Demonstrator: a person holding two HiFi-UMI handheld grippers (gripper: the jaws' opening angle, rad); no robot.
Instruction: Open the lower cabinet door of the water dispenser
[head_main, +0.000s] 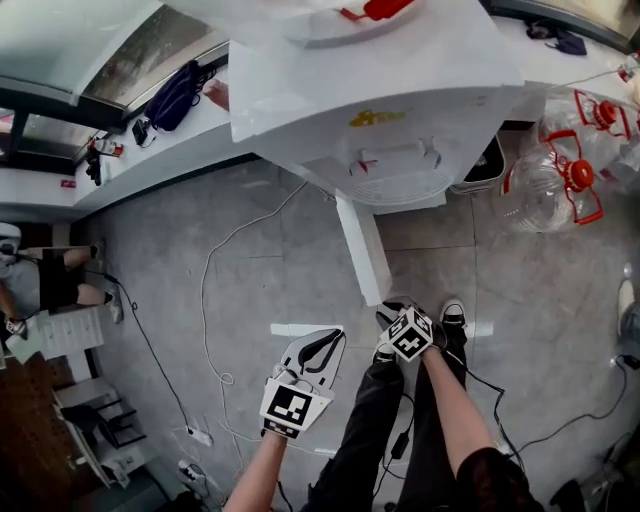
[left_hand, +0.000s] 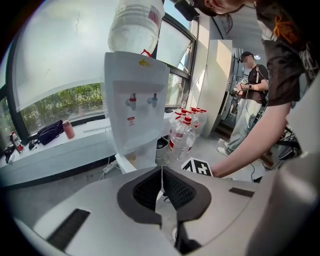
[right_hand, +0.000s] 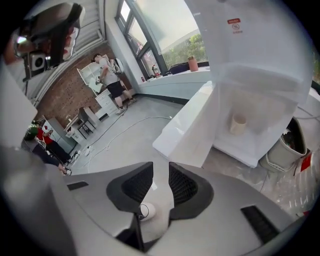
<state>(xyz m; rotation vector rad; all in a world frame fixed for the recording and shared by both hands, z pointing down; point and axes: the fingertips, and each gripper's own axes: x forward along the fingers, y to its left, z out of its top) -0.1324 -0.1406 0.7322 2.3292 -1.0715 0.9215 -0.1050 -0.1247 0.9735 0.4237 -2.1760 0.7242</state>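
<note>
Head view shows the water dispenser (head_main: 400, 90) standing by the window ledge, its lower cabinet door (head_main: 362, 245) already swung out toward the person. The opening step therefore looks all but finished, and the next move probably calls only for pushing the door a little wider or drawing clear. The right gripper (head_main: 395, 318) sits near the door's free end; the left gripper (head_main: 322, 345) is lower and well apart from it. Left gripper view has its jaws pressed together on nothing, with the dispenser and water bottles (left_hand: 182, 135) far ahead. Right gripper view shows its jaws partly apart with only floor between them, the door's corner just beyond and untouched, and a cup (right_hand: 239, 124) inside the open cabinet.
</note>
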